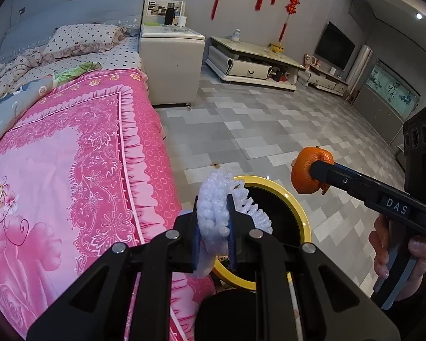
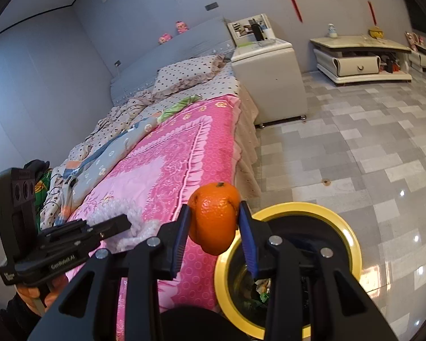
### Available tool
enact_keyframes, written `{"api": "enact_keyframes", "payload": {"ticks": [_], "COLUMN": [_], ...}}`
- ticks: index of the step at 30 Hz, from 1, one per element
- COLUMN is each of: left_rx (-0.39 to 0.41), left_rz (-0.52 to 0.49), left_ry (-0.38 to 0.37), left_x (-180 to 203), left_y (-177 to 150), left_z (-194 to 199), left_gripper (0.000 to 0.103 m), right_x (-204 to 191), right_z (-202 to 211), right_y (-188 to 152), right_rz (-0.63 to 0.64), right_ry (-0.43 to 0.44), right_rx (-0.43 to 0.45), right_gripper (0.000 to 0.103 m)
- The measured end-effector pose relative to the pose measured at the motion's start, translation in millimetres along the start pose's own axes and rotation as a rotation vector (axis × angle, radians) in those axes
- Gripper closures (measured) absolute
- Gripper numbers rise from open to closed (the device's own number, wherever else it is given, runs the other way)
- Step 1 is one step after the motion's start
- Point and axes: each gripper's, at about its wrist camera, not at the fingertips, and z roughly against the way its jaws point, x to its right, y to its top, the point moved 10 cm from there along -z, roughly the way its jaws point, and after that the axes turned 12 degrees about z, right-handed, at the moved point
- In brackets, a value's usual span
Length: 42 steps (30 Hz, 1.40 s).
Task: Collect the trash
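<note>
We held foam netting [image 1: 213, 213] in the left gripper [image 1: 215, 221] and an orange [image 2: 214, 216] in the right gripper [image 2: 214, 221], both clamped shut; next we probably needed to release them over the yellow bin [image 2: 284, 209].

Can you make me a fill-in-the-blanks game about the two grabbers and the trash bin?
1. The right gripper is shut on an ____ peel.
2. The left gripper is shut on a piece of ____ foam netting.
3. The trash bin on the floor has a ____ rim.
4. The bin stands right beside the bed with the ____ bedspread.

Missing words: orange; white; yellow; pink
</note>
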Motion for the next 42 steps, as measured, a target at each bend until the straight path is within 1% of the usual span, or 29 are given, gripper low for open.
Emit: {"api": "enact_keyframes", "payload": {"ticks": [3,9,12,15,20,24,25,27,31,37,42], "left_rx": [-0.027,-0.070,-0.094,-0.123,-0.147,-0.146,-0.148,-0.149,-0.147,-0.140,-0.120], "left_rz": [-0.002,-0.031,-0.032,-0.033,-0.024,-0.021,-0.020,-0.014,0.002,0.025,0.038], "left_ry": [-0.017,-0.016,-0.019,-0.020,-0.031,-0.045,-0.048,-0.056,-0.067,-0.072,-0.075], "left_x": [11.6,29.8,32.6,34.3,39.8,43.9,45.6,45.8,42.9,35.9,26.9], "left_y": [-6.5,-21.7,-29.4,-36.8,-41.9,-40.7,-41.7,-42.3,-42.0,-41.8,-39.4], "left_z": [-15.4,-47.8,-62.9,-77.9,-90.4,-91.9,-90.5,-89.6,-86.0,-76.4,-64.1], "left_gripper": [0.088,0.088,0.087,0.087,0.085,0.082,0.078,0.076,0.064,0.064,0.064], "right_x": [15.8,45.1,58.2,68.9,82.3,89.3,90.7,94.2,100.3,103.5,93.0], "right_z": [-7.7,-20.9,-24.5,-26.5,-25.6,-22.7,-22.4,-21.5,-17.9,-16.1,-18.5], "right_y": [-6.5,-25.1,-32.6,-38.9,-40.2,-39.6,-39.4,-39.7,-39.4,-41.8,-43.5], "right_rz": [-0.035,-0.088,-0.103,-0.133,-0.159,-0.177,-0.184,-0.190,-0.207,-0.215,-0.209], "right_ry": [-0.012,-0.042,-0.077,-0.076,-0.094,-0.103,-0.103,-0.115,-0.128,-0.145,-0.135], "right_rx": [-0.014,-0.051,-0.061,-0.067,-0.063,-0.054,-0.052,-0.053,-0.048,-0.058,-0.072], "right_gripper": [0.070,0.070,0.070,0.070,0.068,0.066,0.065,0.064,0.063,0.062,0.062]}}
